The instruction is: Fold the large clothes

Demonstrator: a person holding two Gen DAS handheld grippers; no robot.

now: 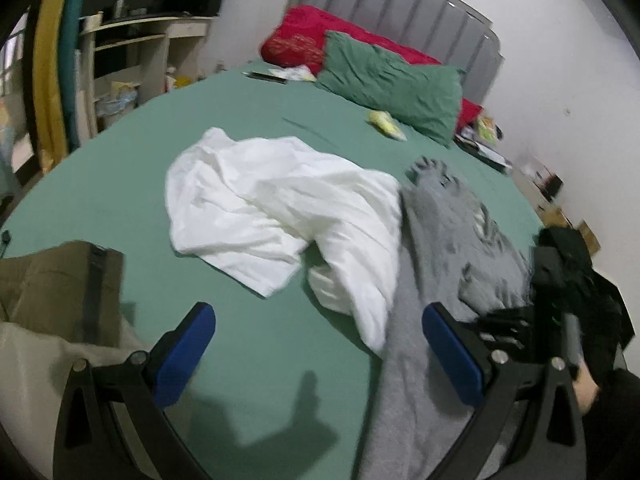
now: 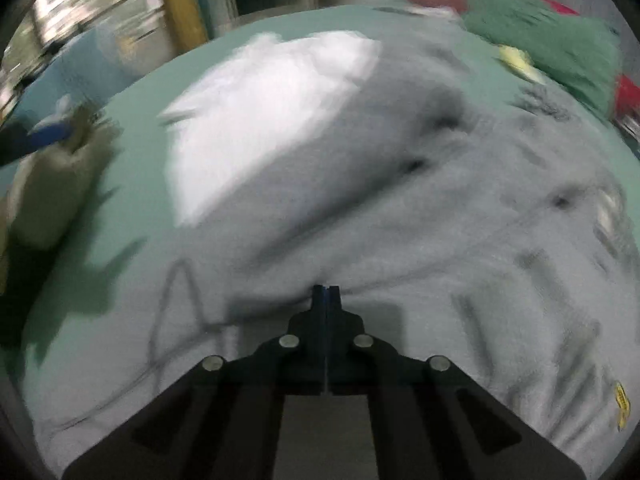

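the left tongs (image 1: pixel 318 354) are wide open, with nothing between the blue pads (image 1: pixel 184 354). they hang over bare green sheet (image 1: pixel 120 168) at the near edge of the bed. the right tongs (image 2: pixel 327 294) are shut tight, with the pads pressed together. the tips sit right at the grey top (image 2: pixel 440 260), but the picture is too blurry to tell if any cloth is pinched in them.

the grey top (image 1: pixel 452 236) lies spread on the right side of the bed, with one long part running down to the near edge. it looks thick and soft, a bit heavy, so it will sag and drag when lifted. a hem or a shoulder corner looks like the best place to pinch it, one corner for each tongs.

beside it, and partly on it, is a crumpled white shirt (image 1: pixel 280 212). it looks thin and light, and may slide along if the grey top is pulled.

far back are a green pillow (image 1: pixel 392 80) and a red pillow (image 1: pixel 304 36).
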